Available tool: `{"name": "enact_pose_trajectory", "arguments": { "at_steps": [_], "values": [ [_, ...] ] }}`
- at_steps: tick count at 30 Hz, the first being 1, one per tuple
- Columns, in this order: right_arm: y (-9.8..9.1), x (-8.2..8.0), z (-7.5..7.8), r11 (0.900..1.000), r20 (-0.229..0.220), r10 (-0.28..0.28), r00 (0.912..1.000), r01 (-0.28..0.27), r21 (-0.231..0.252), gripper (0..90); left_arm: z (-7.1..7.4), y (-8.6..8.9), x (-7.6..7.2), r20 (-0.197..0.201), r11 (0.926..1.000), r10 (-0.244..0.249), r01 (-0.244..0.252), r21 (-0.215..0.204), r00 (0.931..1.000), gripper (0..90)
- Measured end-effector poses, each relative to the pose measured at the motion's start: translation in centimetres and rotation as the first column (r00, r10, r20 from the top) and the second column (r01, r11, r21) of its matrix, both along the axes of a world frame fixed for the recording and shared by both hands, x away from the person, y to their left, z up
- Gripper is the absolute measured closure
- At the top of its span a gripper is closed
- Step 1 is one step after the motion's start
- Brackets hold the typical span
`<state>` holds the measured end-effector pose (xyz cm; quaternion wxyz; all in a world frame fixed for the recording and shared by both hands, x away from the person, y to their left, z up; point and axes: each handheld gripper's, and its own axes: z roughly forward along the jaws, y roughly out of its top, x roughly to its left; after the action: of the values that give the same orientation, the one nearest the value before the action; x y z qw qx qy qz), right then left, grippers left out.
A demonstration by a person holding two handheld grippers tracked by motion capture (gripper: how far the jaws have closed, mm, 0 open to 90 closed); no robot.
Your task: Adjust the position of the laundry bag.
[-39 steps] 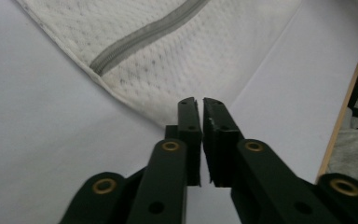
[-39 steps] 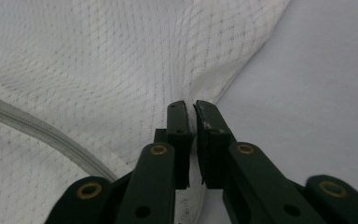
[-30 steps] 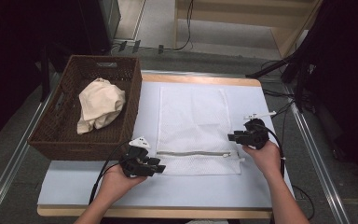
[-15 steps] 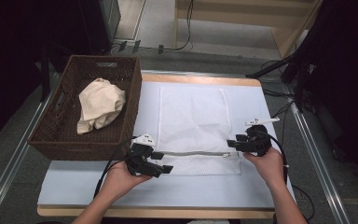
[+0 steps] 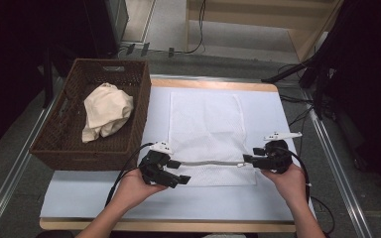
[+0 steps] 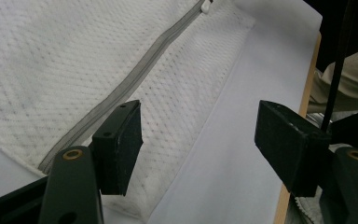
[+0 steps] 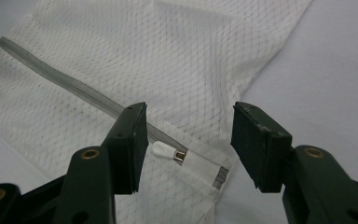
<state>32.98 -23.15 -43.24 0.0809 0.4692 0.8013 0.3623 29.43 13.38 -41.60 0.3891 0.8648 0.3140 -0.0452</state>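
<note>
The mesh laundry bag is light and limp, so grip the white zipper pull; both left gripper and right gripper have just been opening, jaws apart, nothing clamped.

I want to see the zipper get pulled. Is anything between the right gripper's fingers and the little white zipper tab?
Nothing visible is in the way. The right gripper is open, and the white zipper pull lies uncovered on the mesh laundry bag, just beside one of its fingers and inside the gap.

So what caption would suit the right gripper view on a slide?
Open hand-held gripper poised over the zipper pull of a white mesh bag.
</note>
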Motion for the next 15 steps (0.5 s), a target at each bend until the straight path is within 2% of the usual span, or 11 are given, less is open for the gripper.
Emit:
{"name": "enact_pose_trajectory", "arguments": {
  "at_steps": [7, 11, 15],
  "values": [
    [-0.2, -0.5, -0.3, 1.0, -0.001, -0.004, 1.0, 0.004, 0.007, 46.1, 0.1, -0.9, 0.3, -0.003, 0.9995, -0.028, 0.028, 0.015, 0.9996, 32.5],
    [-0.4, -0.8, -0.5, 1.0, -0.001, -0.005, 1.0, 0.005, -0.005, 46.2, 0.1, -1.4, 0.4, 0.004, 0.9991, -0.042, 0.042, 0.009, 0.9991, 32.6],
    [-0.6, -1.1, -0.7, 1.0, -0.001, -0.009, 1.0, 0.009, 0.005, 46.6, 0.0, -1.9, 0.6, 0.012, 0.9989, -0.045, 0.045, 0.012, 0.9989, 33.7]
  ]
}}
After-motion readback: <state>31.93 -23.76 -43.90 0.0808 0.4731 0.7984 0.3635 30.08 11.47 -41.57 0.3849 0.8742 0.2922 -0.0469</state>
